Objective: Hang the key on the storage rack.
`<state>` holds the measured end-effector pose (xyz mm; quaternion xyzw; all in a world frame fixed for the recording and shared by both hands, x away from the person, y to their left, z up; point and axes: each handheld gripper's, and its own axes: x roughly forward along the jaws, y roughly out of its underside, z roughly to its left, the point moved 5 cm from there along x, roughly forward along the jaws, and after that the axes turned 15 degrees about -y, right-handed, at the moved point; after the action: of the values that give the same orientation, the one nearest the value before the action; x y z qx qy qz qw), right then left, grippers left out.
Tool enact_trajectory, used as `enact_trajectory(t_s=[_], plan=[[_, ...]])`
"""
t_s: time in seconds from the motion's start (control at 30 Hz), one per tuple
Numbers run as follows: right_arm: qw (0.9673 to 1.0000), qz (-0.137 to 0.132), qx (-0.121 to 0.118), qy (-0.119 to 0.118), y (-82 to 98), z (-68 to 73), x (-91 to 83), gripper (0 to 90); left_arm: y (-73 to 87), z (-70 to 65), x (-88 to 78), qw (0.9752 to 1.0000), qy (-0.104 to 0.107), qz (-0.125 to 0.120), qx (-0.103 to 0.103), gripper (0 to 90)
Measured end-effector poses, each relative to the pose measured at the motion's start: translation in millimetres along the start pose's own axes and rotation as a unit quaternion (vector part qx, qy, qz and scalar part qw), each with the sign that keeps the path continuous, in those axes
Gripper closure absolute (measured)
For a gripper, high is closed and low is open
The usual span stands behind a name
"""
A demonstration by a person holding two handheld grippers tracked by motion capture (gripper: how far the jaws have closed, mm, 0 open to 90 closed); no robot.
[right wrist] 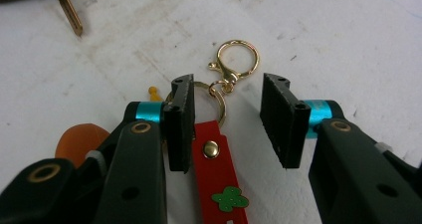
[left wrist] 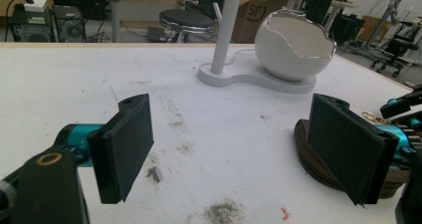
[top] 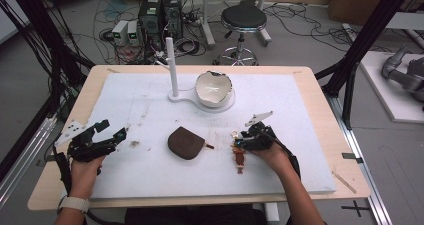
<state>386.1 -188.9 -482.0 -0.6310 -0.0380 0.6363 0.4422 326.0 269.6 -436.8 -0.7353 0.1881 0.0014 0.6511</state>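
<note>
Right gripper view: the right tool [right wrist: 226, 122] stands half open with the red key strap [right wrist: 219, 171] lying lengthwise between its jaws, not squeezed yet; left tool [top: 97, 137] is far away, open and empty

Keychain [top: 240, 157] right of pouch [top: 186, 142]

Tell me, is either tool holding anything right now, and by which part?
Nothing is held. The right tool stands open astride the red keychain near its gold ring, pads not pressing. The left tool is open over bare table.
</note>
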Motion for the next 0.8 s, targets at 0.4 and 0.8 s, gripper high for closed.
enact_trajectory(t_s=[0.4,0.8], plan=[[0.9999,0.001,0.002,-0.016,-0.3,9.3,0.2,87.7,-0.1,3.1,-0.8,1.0,-0.002,0.0,-0.003,18.6],[0.9942,-0.1,-0.01,-0.039,-10.0,14.4,-21.7,88.3,-1.1,-0.9,-0.5,1.0,0.008,0.0,-0.004,20.9]])
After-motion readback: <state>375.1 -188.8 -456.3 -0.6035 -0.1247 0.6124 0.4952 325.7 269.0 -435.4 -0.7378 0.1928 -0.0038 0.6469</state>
